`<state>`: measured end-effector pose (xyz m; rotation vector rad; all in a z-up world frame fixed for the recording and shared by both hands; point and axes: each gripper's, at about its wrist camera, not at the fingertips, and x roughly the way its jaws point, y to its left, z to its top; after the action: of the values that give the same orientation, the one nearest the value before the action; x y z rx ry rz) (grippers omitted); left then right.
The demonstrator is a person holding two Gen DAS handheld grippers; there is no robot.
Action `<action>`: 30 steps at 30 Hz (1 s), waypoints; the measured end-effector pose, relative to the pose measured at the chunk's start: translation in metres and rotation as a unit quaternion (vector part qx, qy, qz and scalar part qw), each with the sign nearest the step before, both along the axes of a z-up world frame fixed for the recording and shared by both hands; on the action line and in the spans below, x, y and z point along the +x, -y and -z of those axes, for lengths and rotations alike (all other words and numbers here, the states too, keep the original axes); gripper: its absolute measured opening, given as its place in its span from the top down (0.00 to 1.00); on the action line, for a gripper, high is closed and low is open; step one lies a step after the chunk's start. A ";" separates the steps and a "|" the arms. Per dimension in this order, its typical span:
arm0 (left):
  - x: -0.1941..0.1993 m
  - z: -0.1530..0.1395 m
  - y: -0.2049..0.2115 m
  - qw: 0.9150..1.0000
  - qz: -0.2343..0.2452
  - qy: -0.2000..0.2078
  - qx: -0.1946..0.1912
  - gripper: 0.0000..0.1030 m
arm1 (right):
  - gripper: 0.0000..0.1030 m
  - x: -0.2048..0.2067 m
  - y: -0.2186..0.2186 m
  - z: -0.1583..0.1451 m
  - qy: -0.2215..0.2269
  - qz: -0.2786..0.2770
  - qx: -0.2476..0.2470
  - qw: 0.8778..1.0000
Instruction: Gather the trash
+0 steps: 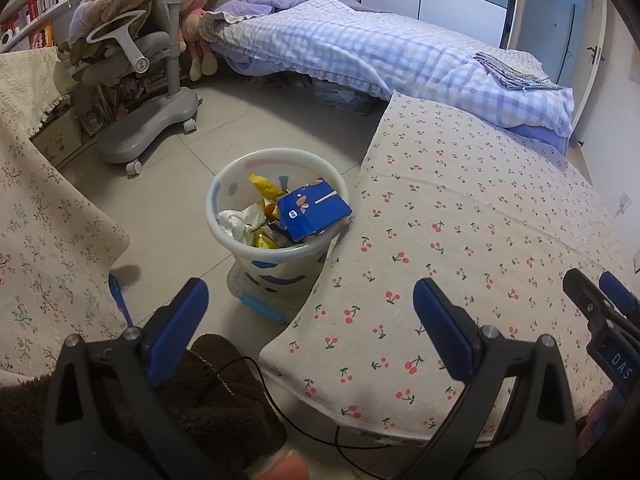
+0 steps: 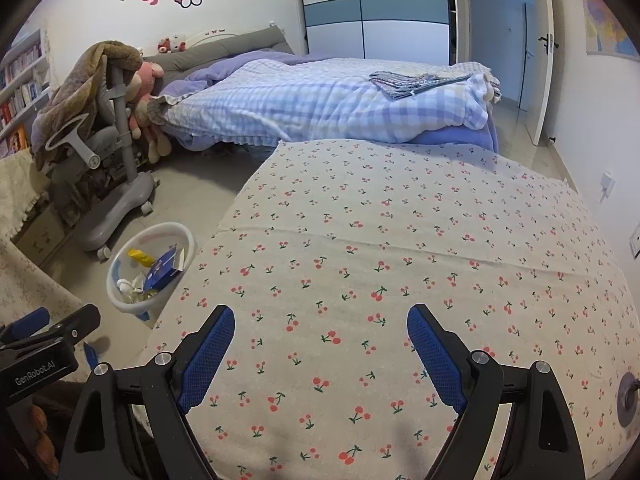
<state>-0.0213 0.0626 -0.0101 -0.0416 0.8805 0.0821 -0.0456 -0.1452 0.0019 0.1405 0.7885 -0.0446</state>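
The white plastic wastebasket with blue spots (image 1: 276,216), holding a blue carton (image 1: 314,210) and yellow wrappers (image 1: 266,190), stood on the tiled floor just beside the cherry-print table cover (image 2: 400,240). It lay ahead of the left gripper (image 1: 310,308), whose jaws gaped empty. The right gripper (image 2: 320,332) hung wide apart over the cover, the basket off to its left.

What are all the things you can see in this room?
White plastic trash bin: one, on the floor beside the table, with a blue carton, yellow wrappers, white paper inside.
Cherry-print tablecloth table: one, cream with red cherries, in front.
Bed with blue checked quilt: one, behind the table.
Folded checked cloth: one, on the quilt.
Grey wheeled chair: one, left, draped with a brown blanket.
Pink plush toy: one, beside the chair.
Left gripper: black with blue pads, open.
Right gripper: same, open, over the table.
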 end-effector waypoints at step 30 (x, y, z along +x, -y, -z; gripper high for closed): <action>-0.003 -0.005 0.002 1.000 -0.004 0.016 0.005 0.01 | 0.13 -0.004 -0.004 0.001 0.000 -0.001 -0.007 1.000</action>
<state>-0.0247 0.0610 -0.0054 -0.0358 0.8488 0.0927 -0.0493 -0.1415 0.0014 0.1270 0.7887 -0.0471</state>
